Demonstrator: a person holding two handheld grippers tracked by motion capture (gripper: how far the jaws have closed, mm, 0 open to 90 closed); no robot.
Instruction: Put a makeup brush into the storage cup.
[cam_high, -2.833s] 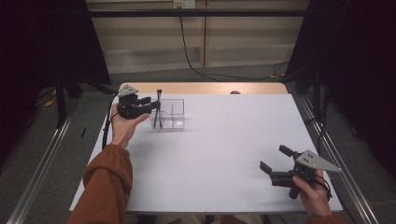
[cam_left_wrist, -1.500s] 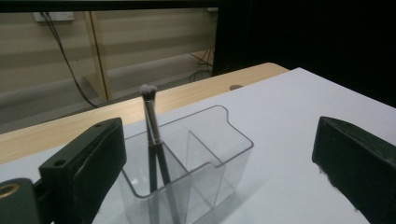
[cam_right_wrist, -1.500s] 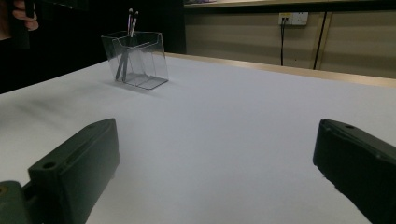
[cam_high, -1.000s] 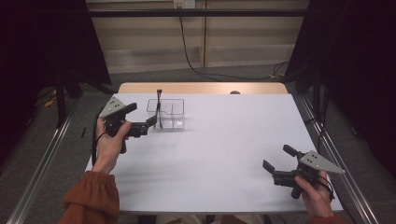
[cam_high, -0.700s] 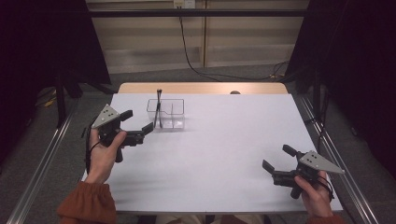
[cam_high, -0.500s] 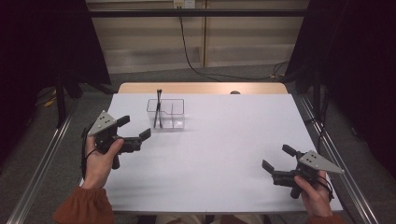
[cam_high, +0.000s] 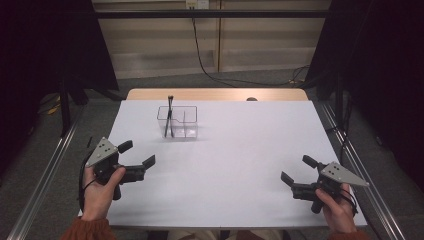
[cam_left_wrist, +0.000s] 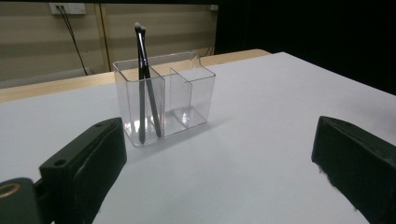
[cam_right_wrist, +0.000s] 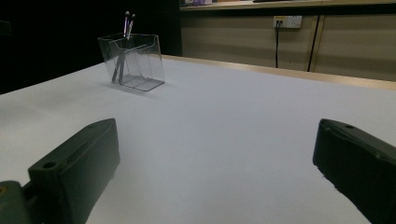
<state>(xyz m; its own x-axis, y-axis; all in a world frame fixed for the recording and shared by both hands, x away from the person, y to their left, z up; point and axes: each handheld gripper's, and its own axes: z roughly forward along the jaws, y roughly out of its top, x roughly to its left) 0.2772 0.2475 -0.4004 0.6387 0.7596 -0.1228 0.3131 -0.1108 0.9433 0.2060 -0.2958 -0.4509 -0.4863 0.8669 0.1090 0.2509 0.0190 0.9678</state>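
The left gripper (cam_high: 137, 158) is spread wide with nothing between its jaws, near the clear holder (cam_high: 177, 122) and on the person's side of it. Two brushes (cam_left_wrist: 144, 84) stand in the holder's left compartment. The right gripper (cam_high: 297, 170), also spread and bare, sits well apart from the holder.

Two hand-held black grippers, rust-orange sleeves

Each gripper, left (cam_high: 136, 160) and right (cam_high: 295, 170), has blocky black jaws with a small screw hole, a grey three-cornered plate on top, and a black cable trailing behind it.
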